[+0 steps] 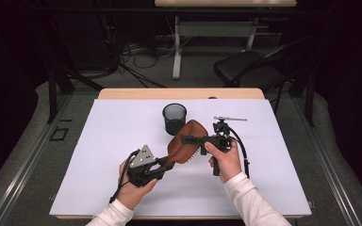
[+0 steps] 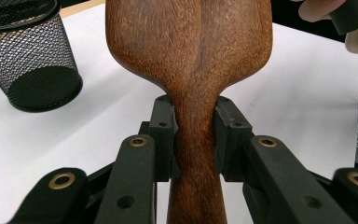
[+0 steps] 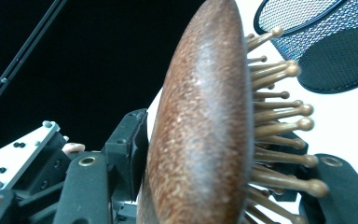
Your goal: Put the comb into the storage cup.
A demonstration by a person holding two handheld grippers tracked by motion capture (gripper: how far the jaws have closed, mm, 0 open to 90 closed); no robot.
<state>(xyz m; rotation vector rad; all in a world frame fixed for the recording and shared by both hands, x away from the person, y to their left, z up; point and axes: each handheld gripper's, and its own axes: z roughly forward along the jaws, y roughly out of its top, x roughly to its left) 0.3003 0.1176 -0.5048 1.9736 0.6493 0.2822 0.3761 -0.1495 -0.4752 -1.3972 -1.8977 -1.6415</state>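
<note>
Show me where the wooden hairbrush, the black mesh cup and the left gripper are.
wooden hairbrush (image 1: 187,139), high view, on the brown back of its head.
black mesh cup (image 2: 32,60), left gripper view, on its mesh wall.
left gripper (image 2: 194,135), left gripper view, midway between its jaws, clamped on the brush's neck.

The table (image 1: 122,94) has a light wooden top, of which a strip shows along its far edge. A large white sheet (image 1: 113,141) lies flat on it and covers nearly the whole surface up to the near edge. On the sheet, a black mesh cup (image 1: 175,118) stands upright, open mouth up, toward the far middle. To the right of the cup, well apart from it, a slim metal tool (image 1: 230,118) lies flat on the sheet, its length running crosswise; it may be a small tool with a grey shaft, but it is too small to tell. Just beyond the cup, a small dark spot (image 1: 211,98) sits on the wooden strip.
</note>
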